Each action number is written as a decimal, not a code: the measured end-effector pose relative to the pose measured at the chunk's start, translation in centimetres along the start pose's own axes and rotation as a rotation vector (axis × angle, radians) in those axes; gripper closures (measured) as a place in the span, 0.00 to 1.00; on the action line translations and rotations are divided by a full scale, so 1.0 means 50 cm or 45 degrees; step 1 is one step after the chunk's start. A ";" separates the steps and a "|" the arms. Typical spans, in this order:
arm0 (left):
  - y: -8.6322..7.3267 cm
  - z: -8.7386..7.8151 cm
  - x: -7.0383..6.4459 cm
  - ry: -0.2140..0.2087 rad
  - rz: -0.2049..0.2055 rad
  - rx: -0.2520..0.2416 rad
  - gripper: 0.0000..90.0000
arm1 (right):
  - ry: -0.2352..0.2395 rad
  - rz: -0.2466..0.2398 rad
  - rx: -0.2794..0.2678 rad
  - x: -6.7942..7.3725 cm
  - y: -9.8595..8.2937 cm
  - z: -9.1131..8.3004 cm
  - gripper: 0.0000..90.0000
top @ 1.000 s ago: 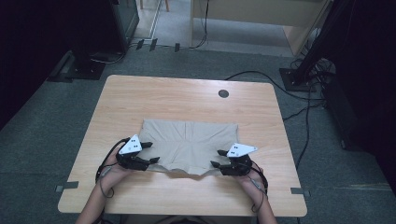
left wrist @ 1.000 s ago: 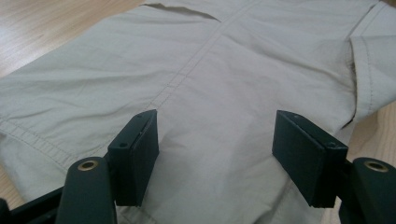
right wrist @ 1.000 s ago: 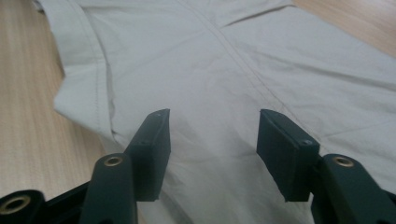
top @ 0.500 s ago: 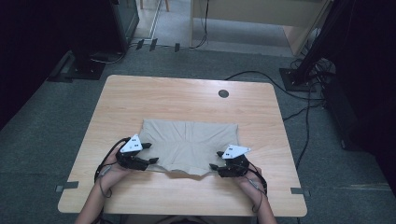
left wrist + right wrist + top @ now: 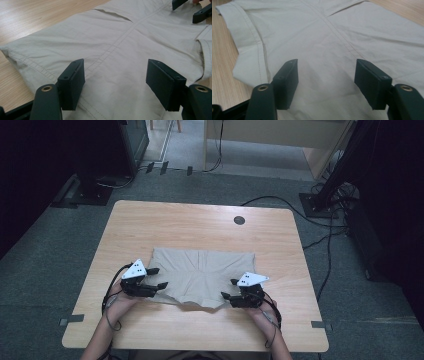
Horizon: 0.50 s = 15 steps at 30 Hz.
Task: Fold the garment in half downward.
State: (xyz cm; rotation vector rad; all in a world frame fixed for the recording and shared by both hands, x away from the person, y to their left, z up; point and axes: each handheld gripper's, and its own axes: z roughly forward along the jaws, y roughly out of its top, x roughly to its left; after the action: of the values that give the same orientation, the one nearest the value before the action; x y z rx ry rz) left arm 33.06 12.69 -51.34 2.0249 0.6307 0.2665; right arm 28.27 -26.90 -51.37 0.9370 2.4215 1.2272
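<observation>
A beige garment (image 5: 202, 275) is spread flat on the wooden table (image 5: 165, 227), nearer the table's front edge than its back edge and roughly midway between the side edges. The left gripper (image 5: 156, 279) is held over the garment's front left corner with its jaws spread wide and nothing between them; stitched seams are seen crossing the cloth beneath it. The right gripper (image 5: 229, 289) is held over the front right corner, its jaws likewise wide apart above the cloth, with the hemmed edge just beside one jaw.
</observation>
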 end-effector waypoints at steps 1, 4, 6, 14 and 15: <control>0.000 0.000 0.001 0.002 -0.001 -0.001 0.35 | 0.002 0.005 -0.001 0.001 0.001 0.002 0.38; 0.001 -0.001 0.005 0.006 -0.016 -0.007 0.35 | 0.000 0.004 0.010 0.004 0.002 0.008 0.37; 0.001 0.000 0.009 0.002 -0.029 -0.008 0.35 | -0.004 0.005 0.016 0.007 0.003 0.012 0.37; 0.002 0.002 0.019 0.018 -0.046 0.010 0.35 | -0.015 -0.013 0.052 0.012 0.002 0.022 0.37; 0.003 0.002 0.020 0.020 -0.044 0.011 0.35 | -0.016 -0.014 0.054 0.012 0.001 0.023 0.37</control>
State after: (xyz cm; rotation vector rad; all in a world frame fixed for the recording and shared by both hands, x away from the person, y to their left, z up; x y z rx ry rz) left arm 33.98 13.10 -51.33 2.0202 0.6771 0.2598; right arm 28.42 -25.78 -51.99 0.9398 2.4486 1.1666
